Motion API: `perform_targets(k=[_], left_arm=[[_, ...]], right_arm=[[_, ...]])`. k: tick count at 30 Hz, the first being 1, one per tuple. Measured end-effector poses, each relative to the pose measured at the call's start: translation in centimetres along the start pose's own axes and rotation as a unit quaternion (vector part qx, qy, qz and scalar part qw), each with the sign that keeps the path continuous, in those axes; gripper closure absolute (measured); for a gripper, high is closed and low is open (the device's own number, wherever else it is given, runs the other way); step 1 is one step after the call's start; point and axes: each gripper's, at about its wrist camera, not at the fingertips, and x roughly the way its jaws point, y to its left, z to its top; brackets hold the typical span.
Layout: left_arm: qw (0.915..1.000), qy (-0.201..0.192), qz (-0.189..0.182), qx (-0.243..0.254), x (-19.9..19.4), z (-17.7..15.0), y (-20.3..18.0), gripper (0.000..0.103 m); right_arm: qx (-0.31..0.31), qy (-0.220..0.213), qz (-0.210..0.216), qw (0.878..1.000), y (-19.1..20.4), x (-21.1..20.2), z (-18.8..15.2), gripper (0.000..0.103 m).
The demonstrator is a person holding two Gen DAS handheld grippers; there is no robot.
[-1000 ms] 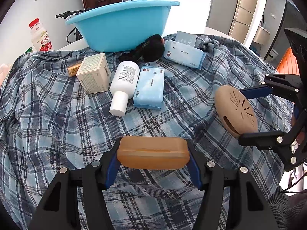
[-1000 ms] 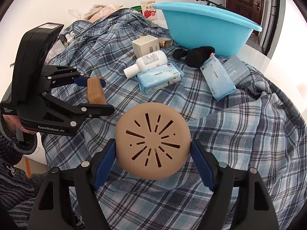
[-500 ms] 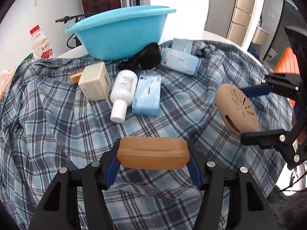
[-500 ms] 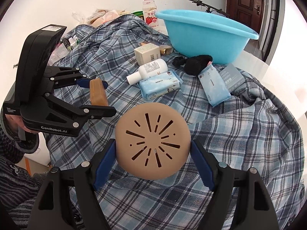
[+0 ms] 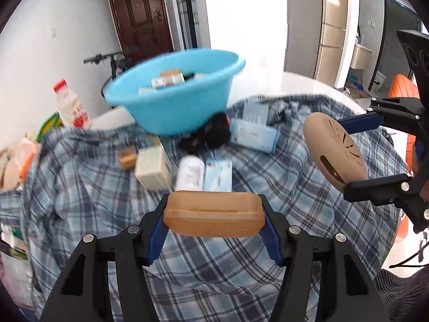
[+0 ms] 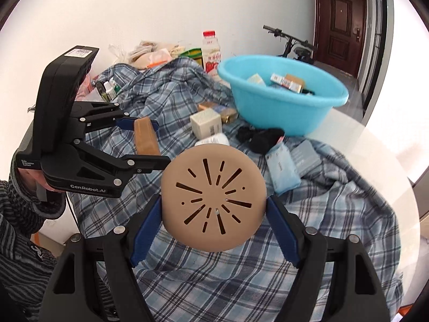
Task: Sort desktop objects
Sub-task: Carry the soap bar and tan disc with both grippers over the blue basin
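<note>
My left gripper [image 5: 214, 214] is shut on an orange-brown soap-like block [image 5: 214, 210], held above the plaid cloth; both show in the right wrist view [image 6: 146, 139]. My right gripper [image 6: 214, 204] is shut on a round tan slotted lid [image 6: 214, 201], also in the left wrist view [image 5: 335, 151] at right. The blue basin [image 5: 174, 107] stands at the back with several small boxes inside [image 6: 287, 81]. In front of it on the cloth lie a cream box [image 5: 152, 171], a white bottle [image 5: 190, 173], blue wipe packs [image 5: 218, 175] and a black cloth item [image 5: 209, 136].
A plaid cloth [image 5: 80, 187] covers the round white table [image 6: 375, 155]. A red-capped drink bottle [image 5: 71, 107] and snack bags [image 6: 152, 53] stand at the back left. A small brown box [image 5: 127, 157] lies beside the cream box. A grey packet [image 6: 305, 155] lies near the blue pack.
Both grippers have risen with their objects, and the view now looks down into the basin. The objects on the cloth have not moved.
</note>
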Motion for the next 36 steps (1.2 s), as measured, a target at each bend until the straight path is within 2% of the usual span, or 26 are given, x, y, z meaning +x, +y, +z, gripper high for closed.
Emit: perform_targets(k=[8,13,19,22,33,36], left_arm=[[0.9989,-0.036,0.016,0.026,-2.2,3.3,0.1,0.04],[0.9979,-0.06,0.013,0.021,-2.9,5.6,0.9,0.04],[0.9978,-0.065,0.007,-0.006,-1.9,8.7,2.9,0.04],[0.9975,-0.068,0.015,-0.014,-1.2,10.6,3.7,0.04],[0.9952,-0.084,0.037,-0.033,0.6,17.4,6.4,0.04],[0.9956,-0.074,0.024,-0.053,1.7,18.9,7.3,0.04]], right_arm=[[-0.029,-0.024,-0.017,0.999,0.4,-1.3,2.7,0.027],[-0.044,-0.047,-0.037,0.997,0.2,-1.7,4.9,0.027],[-0.022,-0.081,-0.046,0.995,-1.8,-2.4,7.8,0.027],[-0.004,-0.094,-0.049,0.994,-3.0,-2.5,9.2,0.027],[0.04,-0.109,-0.062,0.991,-7.8,-1.3,14.6,0.027],[0.06,-0.1,-0.051,0.992,-9.4,-0.7,15.8,0.027]])
